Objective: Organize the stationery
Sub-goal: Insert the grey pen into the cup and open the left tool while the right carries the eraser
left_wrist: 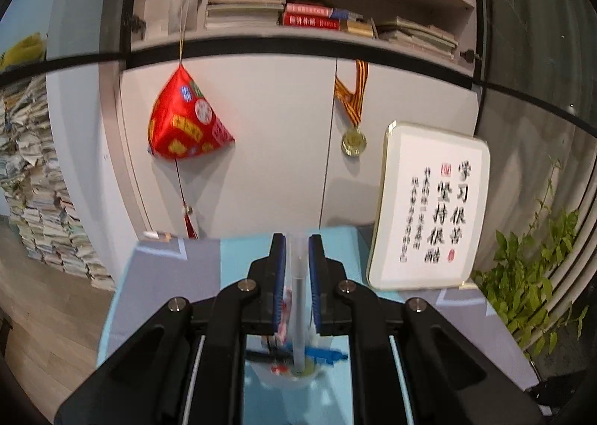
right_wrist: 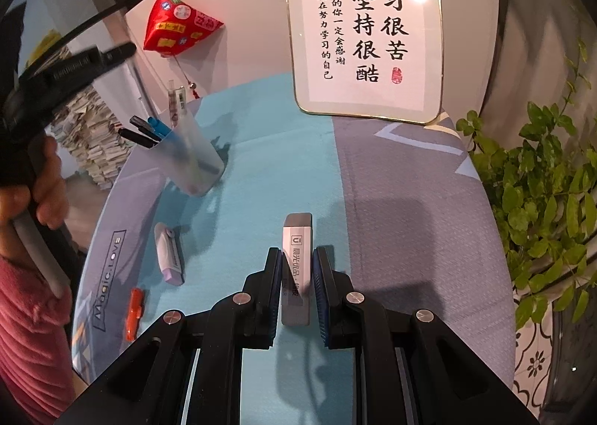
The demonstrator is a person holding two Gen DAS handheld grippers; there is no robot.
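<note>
Lying flat on the cloth-covered counter (right_wrist: 261, 163), a grey block eraser (right_wrist: 297, 268) in a white printed sleeve sits between the blue ribbed pads of the right tool (right_wrist: 297, 268). The jaws stand spread on either side of it; whether the pads touch the sleeve cannot be told.

Ahead and to the left of that tool stands a frosted translucent plastic cup (right_wrist: 190, 160), tapered toward its base. It holds black and blue pens and a clear-capped pen, all leaning out over the rim. Nearer, left of the tool, a pale lilac correction tape (right_wrist: 169, 253) lies on the cloth, and a small orange clip (right_wrist: 133, 307) beyond it.

The left tool (left_wrist: 297, 249) hangs directly above the cup (left_wrist: 294, 376), its pads close on either side of a slim clear pen (left_wrist: 298, 313) standing upright into the cup; actual contact cannot be made out. A blue pen (left_wrist: 324, 355) lies across the rim below.

Behind stands a glossy framed calligraphy print (right_wrist: 363, 29).
</note>
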